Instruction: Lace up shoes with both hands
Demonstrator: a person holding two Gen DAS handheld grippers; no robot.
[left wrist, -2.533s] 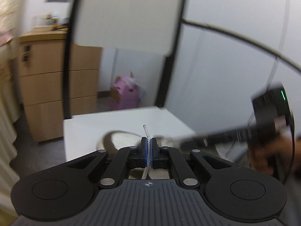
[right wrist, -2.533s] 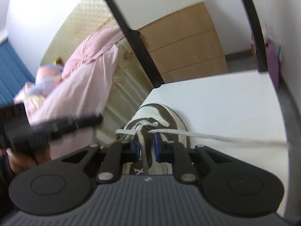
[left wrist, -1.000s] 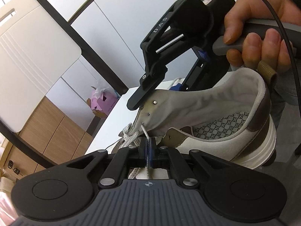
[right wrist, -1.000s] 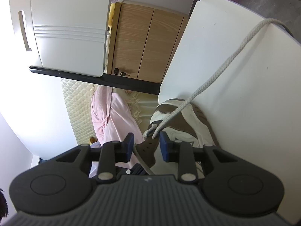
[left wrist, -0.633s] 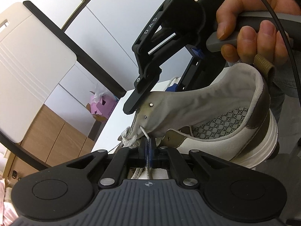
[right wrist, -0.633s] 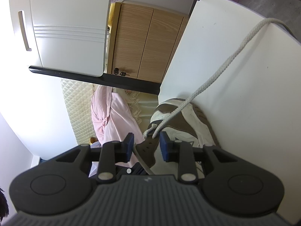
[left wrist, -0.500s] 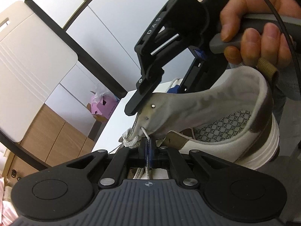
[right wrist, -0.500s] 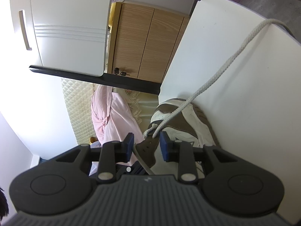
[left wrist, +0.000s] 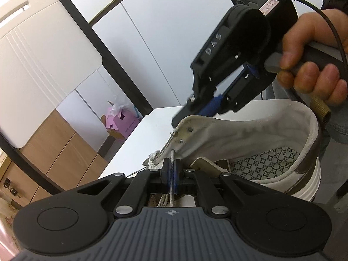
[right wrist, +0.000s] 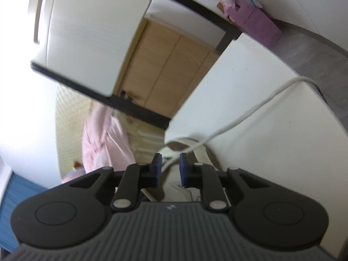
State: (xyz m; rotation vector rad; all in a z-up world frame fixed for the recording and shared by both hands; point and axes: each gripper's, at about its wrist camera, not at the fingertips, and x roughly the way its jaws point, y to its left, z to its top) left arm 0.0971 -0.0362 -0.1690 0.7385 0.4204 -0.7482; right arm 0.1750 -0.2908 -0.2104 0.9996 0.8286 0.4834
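On the white table, my left gripper pinches the lace at the shoe, while my right gripper, jaws closing on nothing yet, could jostle the collar and tug the lace free.

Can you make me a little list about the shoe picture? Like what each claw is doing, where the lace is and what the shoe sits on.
shoe: white and brown sneaker, on the white table
left claw: shut on the lace end
right claw: closing over the shoe's top edge, pads not touching it yet
long lace: runs across the table and over its edge
hand: holds the right claw's handle
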